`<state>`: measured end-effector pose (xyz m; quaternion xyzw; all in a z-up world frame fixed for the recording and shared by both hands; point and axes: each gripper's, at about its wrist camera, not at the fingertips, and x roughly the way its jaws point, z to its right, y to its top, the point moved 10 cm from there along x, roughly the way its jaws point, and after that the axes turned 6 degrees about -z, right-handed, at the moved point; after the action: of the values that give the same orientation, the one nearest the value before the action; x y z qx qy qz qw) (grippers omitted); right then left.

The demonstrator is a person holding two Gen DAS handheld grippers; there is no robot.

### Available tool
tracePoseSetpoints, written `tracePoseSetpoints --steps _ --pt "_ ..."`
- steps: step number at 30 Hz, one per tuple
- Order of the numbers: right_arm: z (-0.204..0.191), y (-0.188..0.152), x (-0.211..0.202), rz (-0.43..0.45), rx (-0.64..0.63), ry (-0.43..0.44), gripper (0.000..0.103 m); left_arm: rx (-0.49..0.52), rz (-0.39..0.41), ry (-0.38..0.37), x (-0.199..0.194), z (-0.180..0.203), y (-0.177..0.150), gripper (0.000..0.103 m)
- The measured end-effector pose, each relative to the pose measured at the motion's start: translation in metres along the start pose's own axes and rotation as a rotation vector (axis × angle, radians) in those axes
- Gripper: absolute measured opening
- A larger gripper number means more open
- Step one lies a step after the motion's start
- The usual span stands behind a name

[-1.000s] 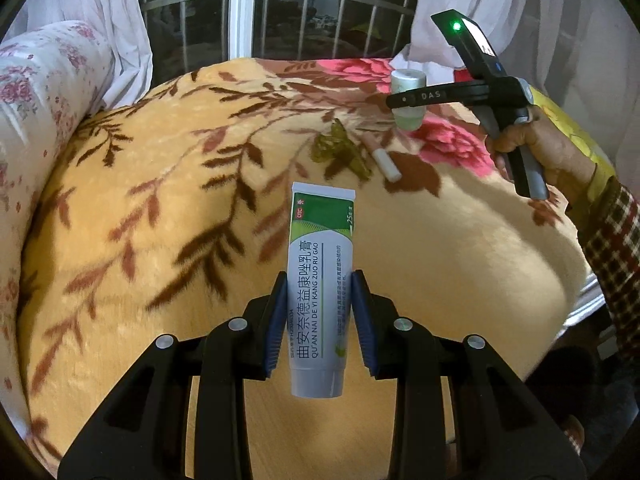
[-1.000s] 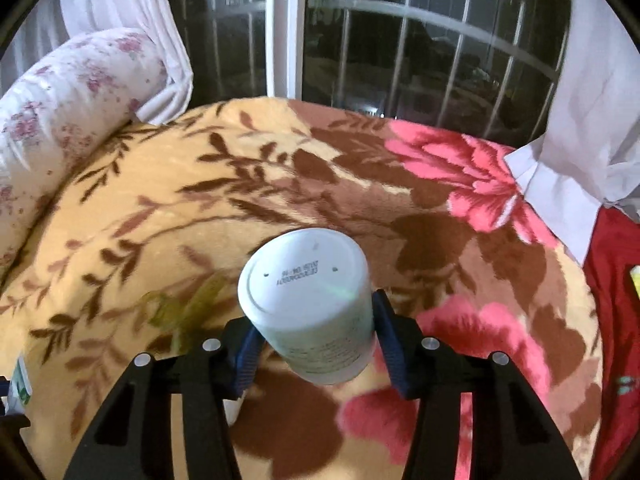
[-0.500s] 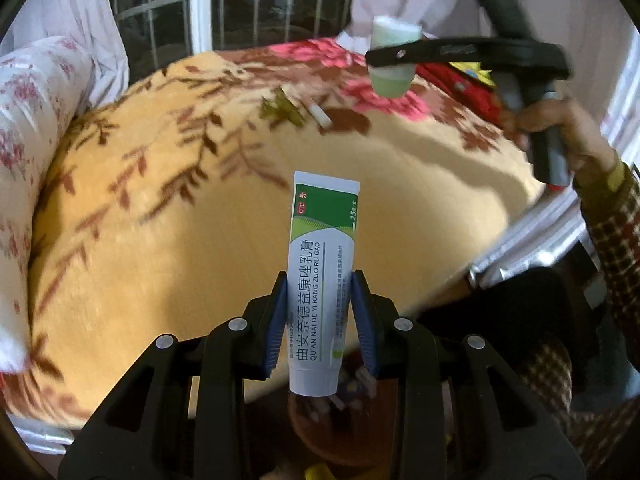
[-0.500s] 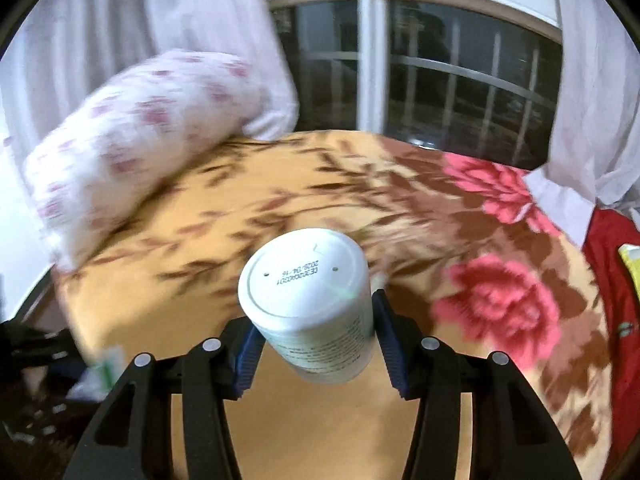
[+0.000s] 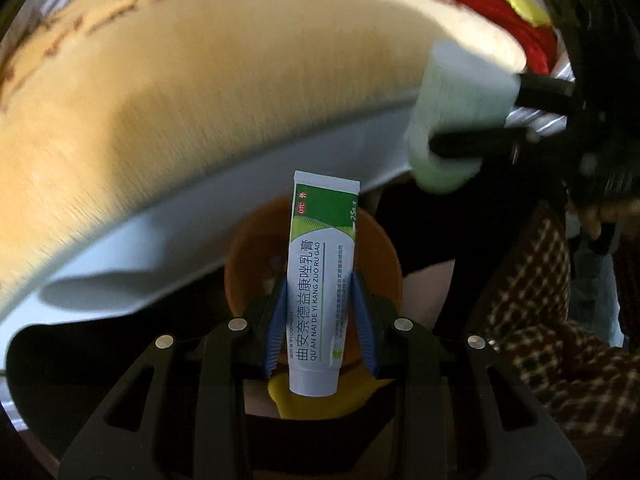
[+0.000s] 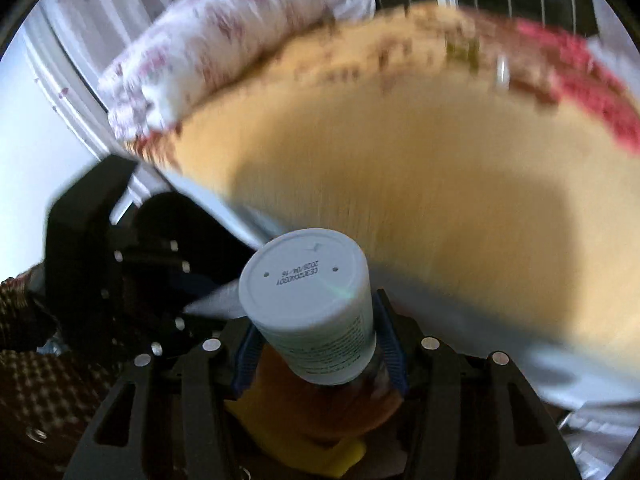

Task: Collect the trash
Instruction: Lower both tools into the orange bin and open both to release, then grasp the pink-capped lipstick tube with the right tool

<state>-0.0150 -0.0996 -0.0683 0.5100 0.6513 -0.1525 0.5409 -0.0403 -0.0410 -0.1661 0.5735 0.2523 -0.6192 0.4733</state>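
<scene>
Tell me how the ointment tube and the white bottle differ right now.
The ointment tube is flat, white with a green top and printed text; the white bottle is a round cylinder, mostly plain. The tube is clamped in the left gripper, the bottle in the right gripper. Both are held above an orange bin.

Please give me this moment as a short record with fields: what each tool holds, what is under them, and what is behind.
left tool: shut on the ointment tube, held upright
right tool: shut on the white bottle, flat base toward the camera
below both tools: orange bin, with something yellow beside it; contents hard to see
behind: floral blanket on the bed, blurred by motion
pillow: floral pillow, upper left in the right wrist view
remaining on the blanket: small blurred items near the far edge, cannot identify
</scene>
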Motion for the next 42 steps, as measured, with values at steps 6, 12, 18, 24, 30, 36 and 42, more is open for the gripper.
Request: tracePoseSetpoints --steps 6,12,18,24,30,36,42 --pt "-0.005 -0.042 0.047 -0.143 0.028 0.042 0.075 -0.016 -0.11 0.041 0.022 -0.006 -0.015 0.06" --pt "0.011 -0.039 0.041 -0.108 0.063 0.003 0.077 -0.029 -0.103 0.074 0.017 -0.015 -0.02 0.067" --pt "0.019 -0.016 0.003 0.004 0.046 -0.034 0.077 -0.029 -0.019 0.07 -0.006 -0.014 -0.013 0.067" --pt "0.038 0.043 -0.057 0.181 0.003 -0.131 0.077 -0.01 0.125 0.079 -0.043 -0.008 0.017 0.067" --pt "0.091 0.138 -0.094 0.323 -0.042 -0.337 0.077 -0.034 0.238 0.083 -0.074 -0.007 0.055 0.067" --pt "0.151 0.217 -0.075 0.308 0.006 -0.47 0.077 -0.014 0.31 0.093 -0.087 -0.006 0.085 0.067" --pt "0.193 0.262 -0.03 0.219 0.039 -0.538 0.077 -0.021 0.361 0.092 -0.092 -0.01 0.113 0.067"
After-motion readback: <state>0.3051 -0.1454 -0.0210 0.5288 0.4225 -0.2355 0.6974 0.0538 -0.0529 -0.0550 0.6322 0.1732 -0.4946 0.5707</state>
